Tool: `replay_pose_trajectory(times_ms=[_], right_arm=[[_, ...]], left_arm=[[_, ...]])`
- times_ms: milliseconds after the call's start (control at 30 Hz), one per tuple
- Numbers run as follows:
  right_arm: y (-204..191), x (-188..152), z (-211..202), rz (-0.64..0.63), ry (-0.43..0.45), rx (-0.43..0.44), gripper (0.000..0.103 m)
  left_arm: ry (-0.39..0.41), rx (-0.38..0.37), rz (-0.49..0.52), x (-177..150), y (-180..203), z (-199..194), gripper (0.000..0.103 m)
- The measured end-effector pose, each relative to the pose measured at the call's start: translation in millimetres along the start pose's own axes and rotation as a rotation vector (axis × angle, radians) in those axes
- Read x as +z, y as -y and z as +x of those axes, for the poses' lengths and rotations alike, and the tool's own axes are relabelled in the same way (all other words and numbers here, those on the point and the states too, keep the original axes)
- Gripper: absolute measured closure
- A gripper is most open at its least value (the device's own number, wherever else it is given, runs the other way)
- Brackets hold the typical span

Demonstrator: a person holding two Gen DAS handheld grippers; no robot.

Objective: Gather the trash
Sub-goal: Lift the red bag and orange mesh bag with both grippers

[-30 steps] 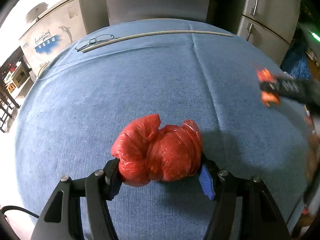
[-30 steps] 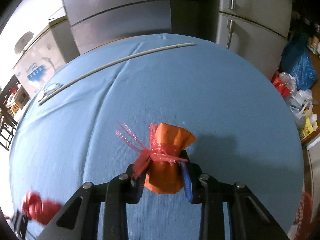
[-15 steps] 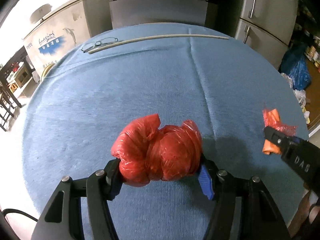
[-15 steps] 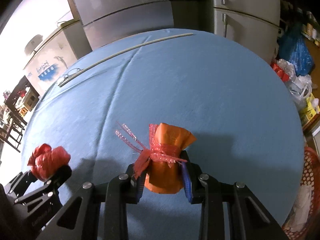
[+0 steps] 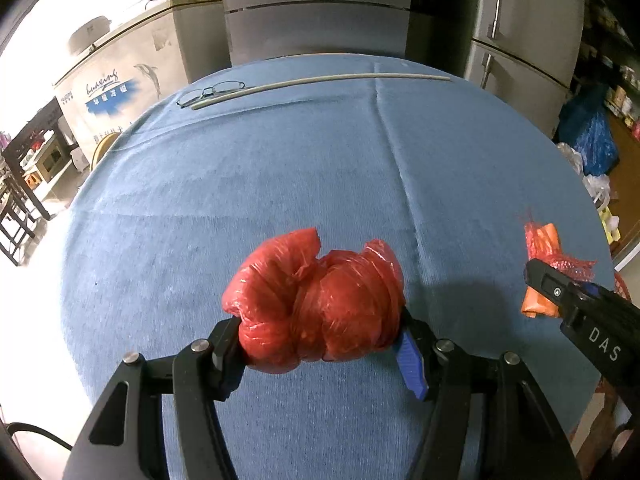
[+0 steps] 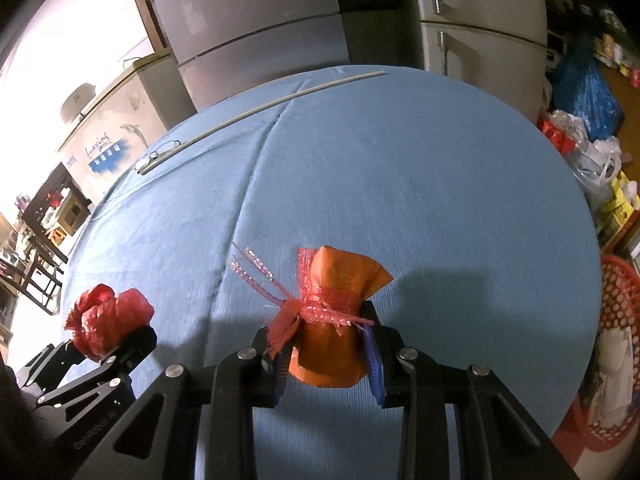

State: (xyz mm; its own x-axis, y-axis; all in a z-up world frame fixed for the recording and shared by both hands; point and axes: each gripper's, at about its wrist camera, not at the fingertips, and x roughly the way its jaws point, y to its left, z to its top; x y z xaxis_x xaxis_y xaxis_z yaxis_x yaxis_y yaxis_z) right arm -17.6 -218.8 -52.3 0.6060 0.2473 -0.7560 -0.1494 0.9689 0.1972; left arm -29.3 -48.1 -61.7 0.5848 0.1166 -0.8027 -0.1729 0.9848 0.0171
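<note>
I've got the bench (image 5: pixel 280 168) filling both views, covered w/ a blue cloth (image 6: pixel 400 184) that has a crease running front to back. Behind it stand grey fridges (image 5: pixel 316 12) and a white chest freezer (image 5: pixel 120 80) w/ a dolphin print, off to the left. At the right bench edge, low down, I see a red perforated basket (image 6: pixel 618 300) w/ pale stuff inside, and past it a blue bag (image 6: pixel 588 96) among other bags on the floor.

On the far side of the bench lies a long pale rod (image 5: pixel 320 80), and a pair of glasses (image 5: pixel 210 91) sits just beside its left end.

My left tool (image 5: pixel 320 336) is clamped about half-wide on a crumpled red plastic bag (image 5: pixel 316 300); both pads press its sides, and it's held up off the cloth w/ a shadow under it. In the right wrist view that same bundle shows at lower left, in the black fingers.

My right tool (image 6: pixel 326 352) is closed tight on a small orange bundle (image 6: pixel 332 320) tied round the middle w/ red mesh netting (image 6: pixel 320 308), whose loose strands fan out to the left. It's gripped by the lower half, upright, also above the cloth. In the left wrist view the right tool comes in from the right edge w/ the orange bundle at its tip, well apart from the red bag.
</note>
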Motion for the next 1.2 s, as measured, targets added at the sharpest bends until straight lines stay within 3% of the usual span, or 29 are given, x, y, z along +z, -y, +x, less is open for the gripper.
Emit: replay_pose_trajectory(times_ms=[300,567,1200], right_arm=[[-5,-9,-3,0.003,0.006,0.024,0.069],[2,-13,-10,0.015,0.014,-0.012,0.069],[-3,-17,6,-0.003,-0.013,-0.043,0.069]], left_arm=[[-0.010,0.016,0.004,-10,-2,4,0.039],[-0.024,-0.020,0.004,-11,1,16,0.039],[0.035,-0.025,0.019,-19,1,18,0.039]])
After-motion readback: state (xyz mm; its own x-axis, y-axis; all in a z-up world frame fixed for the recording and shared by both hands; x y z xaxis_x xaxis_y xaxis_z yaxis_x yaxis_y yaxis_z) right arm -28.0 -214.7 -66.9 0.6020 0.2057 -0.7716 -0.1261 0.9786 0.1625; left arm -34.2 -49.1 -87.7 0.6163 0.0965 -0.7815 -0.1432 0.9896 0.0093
